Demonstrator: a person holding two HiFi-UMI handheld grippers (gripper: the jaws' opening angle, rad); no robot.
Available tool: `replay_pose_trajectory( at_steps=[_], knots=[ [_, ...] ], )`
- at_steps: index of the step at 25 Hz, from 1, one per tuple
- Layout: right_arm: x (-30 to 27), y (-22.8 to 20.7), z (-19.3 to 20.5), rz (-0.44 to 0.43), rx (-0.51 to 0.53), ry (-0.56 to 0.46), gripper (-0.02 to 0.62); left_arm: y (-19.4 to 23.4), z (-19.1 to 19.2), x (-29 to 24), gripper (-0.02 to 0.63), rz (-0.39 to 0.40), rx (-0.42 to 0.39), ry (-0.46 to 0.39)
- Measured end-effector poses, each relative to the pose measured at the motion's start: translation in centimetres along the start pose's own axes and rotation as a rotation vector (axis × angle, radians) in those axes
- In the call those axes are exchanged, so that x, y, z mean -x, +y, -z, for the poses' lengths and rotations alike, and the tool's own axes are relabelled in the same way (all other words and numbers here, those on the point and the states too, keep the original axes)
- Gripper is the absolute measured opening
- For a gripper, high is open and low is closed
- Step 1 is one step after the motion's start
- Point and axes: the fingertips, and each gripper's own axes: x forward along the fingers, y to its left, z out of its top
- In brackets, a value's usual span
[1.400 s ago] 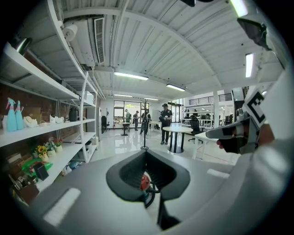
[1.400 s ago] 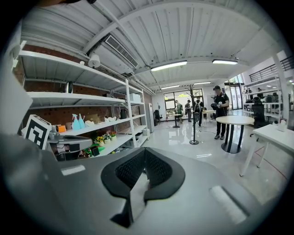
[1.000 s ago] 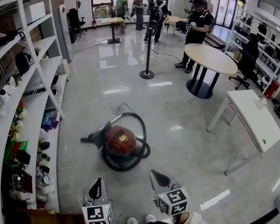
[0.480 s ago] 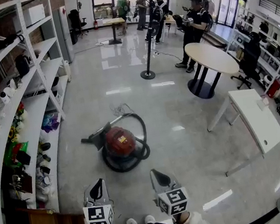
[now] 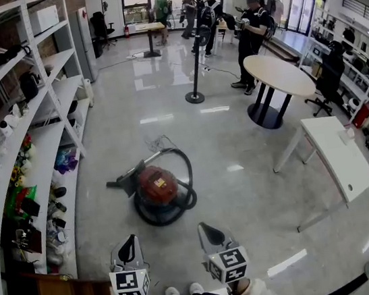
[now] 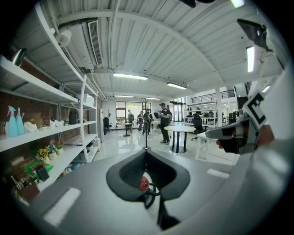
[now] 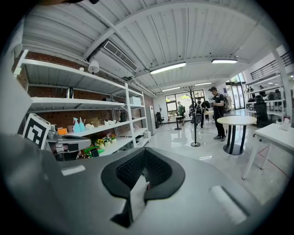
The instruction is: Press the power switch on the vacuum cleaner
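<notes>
A red canister vacuum cleaner (image 5: pixel 158 184) lies on the grey floor in the middle of the head view, with its black hose (image 5: pixel 187 177) coiled round it and a dark nozzle (image 5: pixel 118 182) pointing left. My left gripper (image 5: pixel 130 239) and right gripper (image 5: pixel 202 227) hover low in that view, well short of the vacuum, both shut and holding nothing. In the left gripper view a bit of the red vacuum (image 6: pixel 144 184) shows through the gap below the meeting tips of the left gripper (image 6: pixel 146 152). The right gripper (image 7: pixel 145 150) shows only floor there.
White shelving (image 5: pixel 40 140) full of small items runs along the left. A stanchion pole (image 5: pixel 196 96), a round table (image 5: pixel 277 77) and a white desk (image 5: pixel 335 156) stand to the right and beyond. Several people stand at the back.
Both grippers and the vacuum have stayed where they were. The person in black by the round table has walked farther back.
</notes>
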Motion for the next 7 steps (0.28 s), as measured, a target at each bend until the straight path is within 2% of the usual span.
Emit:
replay_pose_trajectory(
  at_steps=[7],
  knots=[
    [-0.03, 0.07, -0.07, -0.006, 0.001, 0.000, 0.000, 0.00, -0.09, -0.01, 0.000, -0.003, -0.001, 0.000]
  ],
)
